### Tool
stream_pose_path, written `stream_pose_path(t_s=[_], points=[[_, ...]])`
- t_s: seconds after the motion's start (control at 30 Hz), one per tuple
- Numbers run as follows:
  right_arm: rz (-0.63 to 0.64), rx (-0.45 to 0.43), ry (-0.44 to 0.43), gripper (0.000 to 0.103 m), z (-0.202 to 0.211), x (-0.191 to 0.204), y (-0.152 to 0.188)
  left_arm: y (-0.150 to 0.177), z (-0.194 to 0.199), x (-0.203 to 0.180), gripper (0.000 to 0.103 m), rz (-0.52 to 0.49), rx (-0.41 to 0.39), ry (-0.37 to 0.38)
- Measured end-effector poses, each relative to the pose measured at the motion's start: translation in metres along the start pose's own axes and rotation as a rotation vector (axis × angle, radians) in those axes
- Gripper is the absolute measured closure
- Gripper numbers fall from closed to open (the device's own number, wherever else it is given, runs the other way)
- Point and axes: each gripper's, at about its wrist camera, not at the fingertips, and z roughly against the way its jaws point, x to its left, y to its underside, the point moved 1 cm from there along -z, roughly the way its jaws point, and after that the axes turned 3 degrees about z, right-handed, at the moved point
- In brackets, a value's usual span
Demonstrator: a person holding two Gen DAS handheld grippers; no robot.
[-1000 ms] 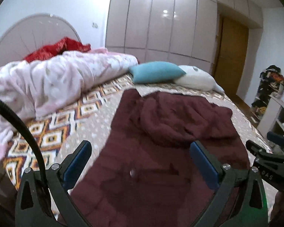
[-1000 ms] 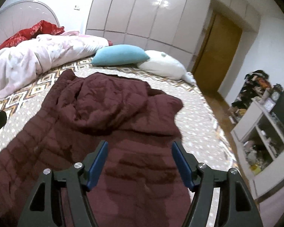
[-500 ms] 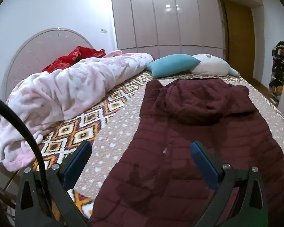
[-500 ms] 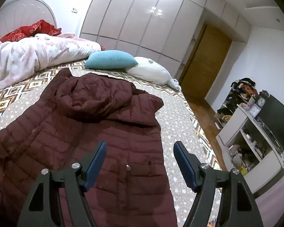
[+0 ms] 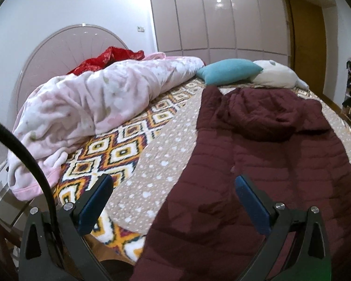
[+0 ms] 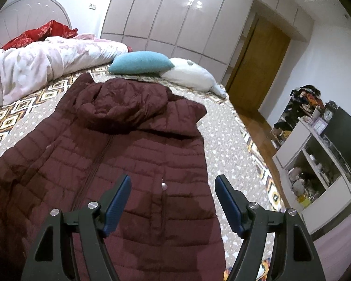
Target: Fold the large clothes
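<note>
L gripper (image 5: 173, 201): fingers spread wide, nothing held, above the near edge of the bed (image 5: 152, 164).
R gripper (image 6: 173, 199): also wide apart, empty, over the coat's lower half.
Coat (image 6: 128, 159): maroon puffer, flat, front up, hem at near edge, hood (image 6: 121, 103) toward far edge.
Progress: spread out only; no fold yet, all folding left.
Far: blue pillow (image 6: 140, 65), pink duvet (image 5: 100, 98).

there's a rumpled pink floral fleece blanket (image 5: 93, 103) heaped at 10 o'clock on the patterned bedspread (image 5: 119, 149), with a teal cushion (image 6: 140, 65) touching a white pillow (image 6: 189, 75) around 12
</note>
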Motion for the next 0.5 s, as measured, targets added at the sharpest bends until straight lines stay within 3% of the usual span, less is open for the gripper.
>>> stream_pose_path(t_s=[0.17, 0.33, 0.5], points=[[-0.115, 0.156, -0.099, 0.025, -0.038, -0.044, 0.032, 0.011, -0.03, 0.037, 0.0, 0.024, 0.105, 0.101], [-0.333, 0.279, -0.223, 0.025, -0.08, -0.111, 0.089, 0.031, -0.072, 0.075, 0.0, 0.085, 0.248, 0.191], [-0.541, 0.339, -0.391, 0.025, -0.104, -0.147, 0.133, 0.049, -0.103, 0.097, 0.0, 0.229, 0.368, 0.386]])
